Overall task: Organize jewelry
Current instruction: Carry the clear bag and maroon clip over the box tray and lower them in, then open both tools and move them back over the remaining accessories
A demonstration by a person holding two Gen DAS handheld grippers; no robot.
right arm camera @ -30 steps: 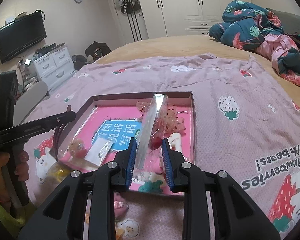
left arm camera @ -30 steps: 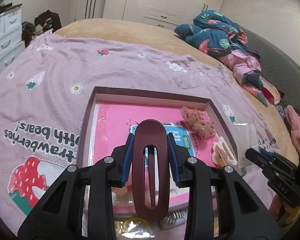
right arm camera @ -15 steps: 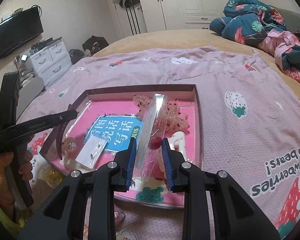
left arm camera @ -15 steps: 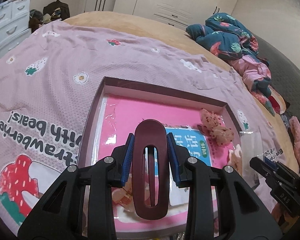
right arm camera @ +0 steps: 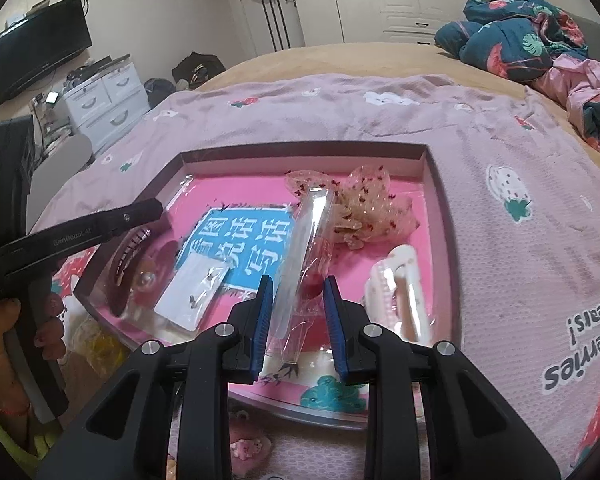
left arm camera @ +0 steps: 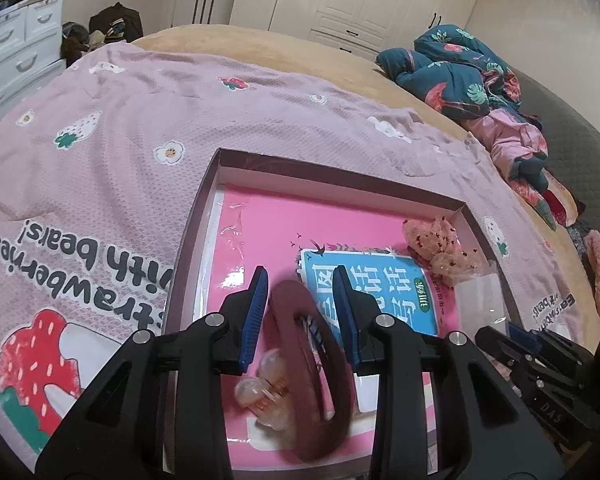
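A brown-rimmed tray (left arm camera: 340,168) lies on the pink bedspread, with a pink book (left arm camera: 260,232) as its floor. My left gripper (left arm camera: 300,276) hovers low over the tray's near left part, shut on a maroon hair claw (left arm camera: 312,360). The claw is tilted and blurred, its lower end down by the tray floor. In the right wrist view the same claw (right arm camera: 128,268) hangs under the left gripper's finger (right arm camera: 140,212). My right gripper (right arm camera: 296,284) is shut on a clear plastic packet (right arm camera: 308,232) with a red bead, held upright over the tray's middle.
In the tray lie a clear small clip (left arm camera: 260,392), a sheer spotted bow (right arm camera: 364,200), a white hair claw (right arm camera: 396,288) and a white earring card (right arm camera: 192,292). A hand (right arm camera: 4,320) holds the left tool. Small items lie on the bedspread before the tray; crumpled clothes (right arm camera: 540,28) sit far right.
Both grippers have come down closer to the tray. The maroon claw, upright between the left pads before, now sits tipped sideways and blurred. The packet stays in the right gripper.
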